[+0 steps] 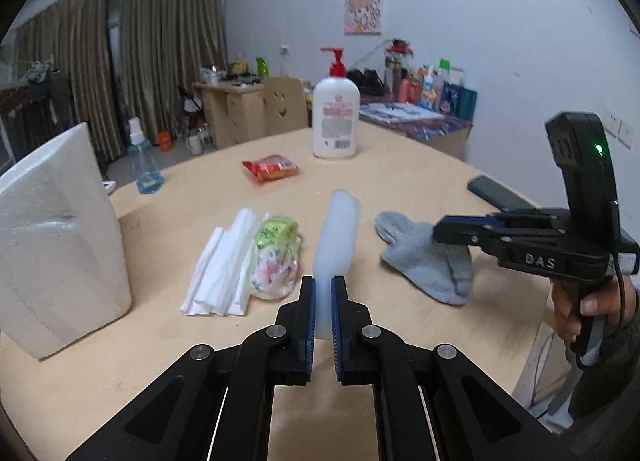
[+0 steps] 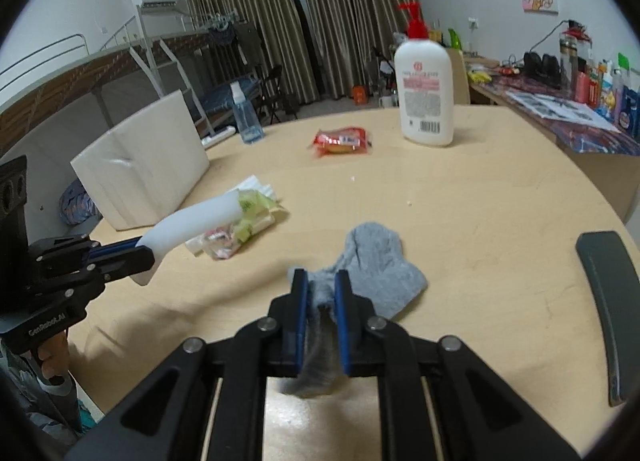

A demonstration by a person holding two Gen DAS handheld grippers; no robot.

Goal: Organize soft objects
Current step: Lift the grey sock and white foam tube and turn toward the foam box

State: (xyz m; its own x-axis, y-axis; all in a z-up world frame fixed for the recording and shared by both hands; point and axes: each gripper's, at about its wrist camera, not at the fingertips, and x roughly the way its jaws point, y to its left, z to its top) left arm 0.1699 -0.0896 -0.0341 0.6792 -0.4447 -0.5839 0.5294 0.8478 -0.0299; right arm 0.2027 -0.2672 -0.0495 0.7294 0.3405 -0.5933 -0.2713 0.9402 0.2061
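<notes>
My left gripper (image 1: pixel 322 285) is shut on a white foam strip (image 1: pixel 337 233) and holds it above the wooden table (image 1: pixel 420 189); the strip also shows in the right wrist view (image 2: pixel 192 227). My right gripper (image 2: pixel 320 281) is shut on the cuff of a grey sock (image 2: pixel 376 261), whose foot rests on the table; in the left wrist view the sock (image 1: pixel 420 257) lies right of the strip, with the right gripper (image 1: pixel 440 231) at it. A stack of white tissues (image 1: pixel 224 261) and a plastic tissue pack (image 1: pixel 276 257) lie to the left.
A white foam box (image 1: pixel 56 237) stands at the left. A red snack packet (image 1: pixel 270 168), a white pump bottle (image 1: pixel 335 117) and a blue spray bottle (image 1: pixel 144 165) stand farther back. A dark phone (image 1: pixel 496 191) lies at the right edge.
</notes>
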